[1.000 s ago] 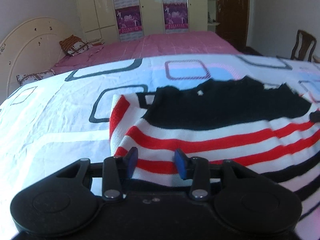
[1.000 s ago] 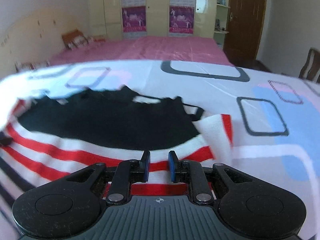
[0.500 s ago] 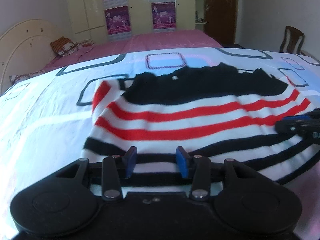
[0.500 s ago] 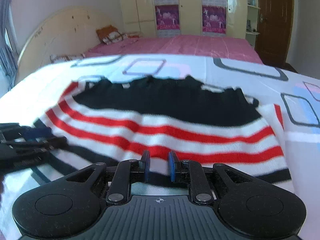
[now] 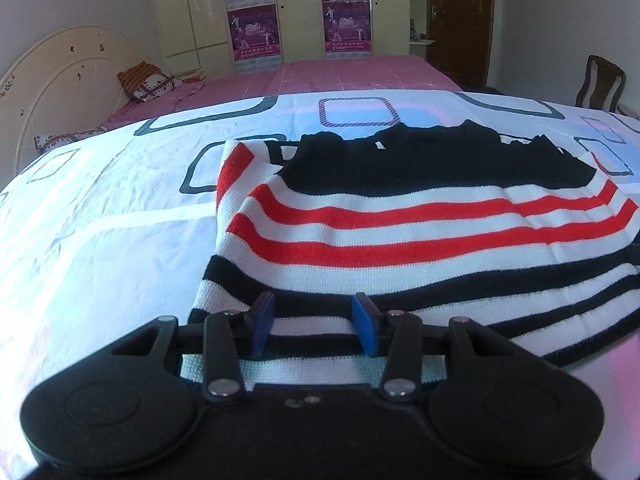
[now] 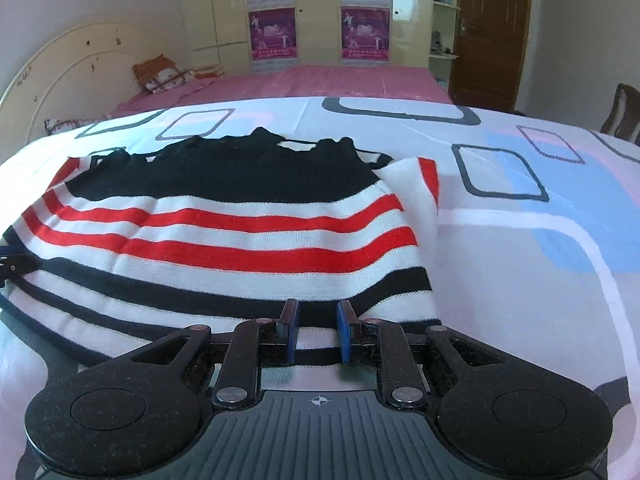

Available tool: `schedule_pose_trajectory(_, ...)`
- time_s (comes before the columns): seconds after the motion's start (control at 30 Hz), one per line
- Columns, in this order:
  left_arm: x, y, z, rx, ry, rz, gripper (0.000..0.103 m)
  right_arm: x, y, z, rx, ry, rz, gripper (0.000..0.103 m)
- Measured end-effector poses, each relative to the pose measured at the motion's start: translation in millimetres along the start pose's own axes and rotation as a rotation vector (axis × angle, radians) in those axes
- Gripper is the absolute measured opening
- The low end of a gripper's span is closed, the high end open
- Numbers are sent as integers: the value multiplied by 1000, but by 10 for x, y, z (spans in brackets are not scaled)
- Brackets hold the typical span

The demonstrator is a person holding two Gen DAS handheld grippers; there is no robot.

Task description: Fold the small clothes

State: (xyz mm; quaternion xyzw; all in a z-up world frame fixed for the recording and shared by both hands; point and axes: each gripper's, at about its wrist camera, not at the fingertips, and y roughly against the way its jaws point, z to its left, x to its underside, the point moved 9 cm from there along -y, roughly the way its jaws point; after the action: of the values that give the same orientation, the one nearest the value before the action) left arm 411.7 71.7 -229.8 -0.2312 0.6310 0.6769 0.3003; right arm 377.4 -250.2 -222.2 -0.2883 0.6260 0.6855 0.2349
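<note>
A small knit sweater (image 5: 400,232) lies flat on the patterned sheet (image 5: 100,248), with a black top and red, white and black stripes. One sleeve is folded in along its left edge (image 5: 230,176) and another along its right edge (image 6: 424,184). My left gripper (image 5: 314,326) hovers over the near hem at the left corner, jaws open, with flat cloth showing between the blue pads. My right gripper (image 6: 318,332) stands over the near hem (image 6: 392,304) at the right corner. Its pads are a narrow gap apart and nothing is pinched between them.
The white sheet (image 6: 520,240), printed with grey, blue and pink squares, spreads wide on both sides of the sweater. Beyond it are a pink bed (image 5: 328,76), a cream headboard (image 5: 60,72), a wardrobe with posters (image 6: 316,20), a brown door (image 6: 492,32) and a wooden chair (image 5: 600,80).
Both grippers have drawn back from the red stripes to the near hem, so the whole sweater now shows. The sweater itself lies as before.
</note>
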Motion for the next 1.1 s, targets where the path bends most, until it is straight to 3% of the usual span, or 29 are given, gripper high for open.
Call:
schedule_pose_trajectory(0.4, -34, 0, 13, 12, -19, 14, 47, 20, 79, 5, 31, -21, 2, 19)
schedule_pose_trajectory(0.47, -54, 19, 18, 9, -25, 12, 51, -7, 114, 32, 33, -37, 6, 34)
schedule_pose_trajectory(0.5, -63, 35, 28, 6, -25, 9, 53, -25, 144, 56, 29, -46, -1, 59)
schedule_pose_trajectory(0.53, -74, 56, 40, 6, -19, 5, 53, -47, 182, 99, 34, -44, -13, 70)
schedule_pose_trajectory(0.9, -52, 340, -36, 73, -14, -34, 54, -183, 231, 864, -54, 26, -49, 70)
schedule_pose_trajectory(1.1, 164, 222, 68, 48, -20, 20, 54, -53, 95, 980, -45, 52, 1, 70)
